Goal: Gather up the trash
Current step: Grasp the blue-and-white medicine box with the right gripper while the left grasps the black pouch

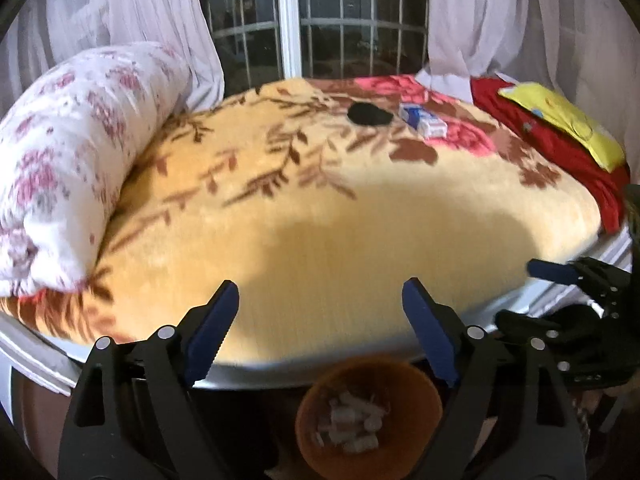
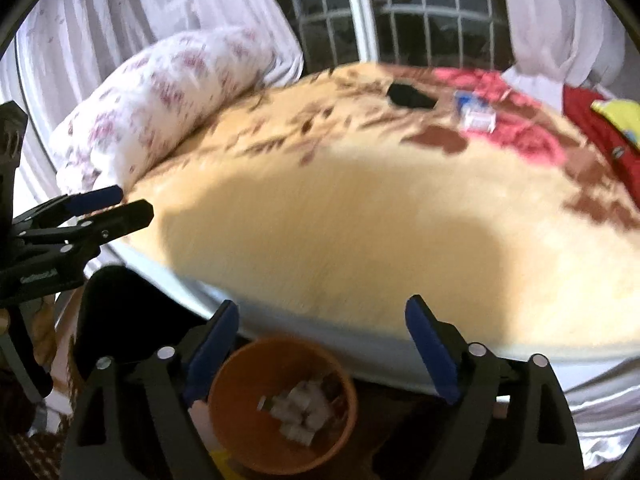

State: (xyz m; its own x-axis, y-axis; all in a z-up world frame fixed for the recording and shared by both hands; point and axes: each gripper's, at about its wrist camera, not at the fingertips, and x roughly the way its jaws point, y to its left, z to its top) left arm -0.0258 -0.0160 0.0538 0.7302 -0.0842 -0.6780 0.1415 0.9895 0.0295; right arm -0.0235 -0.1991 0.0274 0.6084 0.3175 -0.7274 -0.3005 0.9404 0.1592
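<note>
An orange bin (image 1: 370,414) with several white scraps inside stands on the floor against the bed's near edge; it also shows in the right wrist view (image 2: 282,406). My left gripper (image 1: 320,296) is open and empty above the bin and the bed edge. My right gripper (image 2: 322,314) is open and empty over the same edge. On the far side of the blanket lie a blue-and-white box (image 1: 423,119) and a black object (image 1: 369,113); both show in the right wrist view, the box (image 2: 474,114) and the black object (image 2: 410,96).
A yellow floral blanket (image 1: 340,216) covers the bed. A floral pillow (image 1: 68,172) lies at the left. Red cloth (image 1: 560,144) with a yellow item (image 1: 568,120) lies at the right. A barred window and curtains stand behind.
</note>
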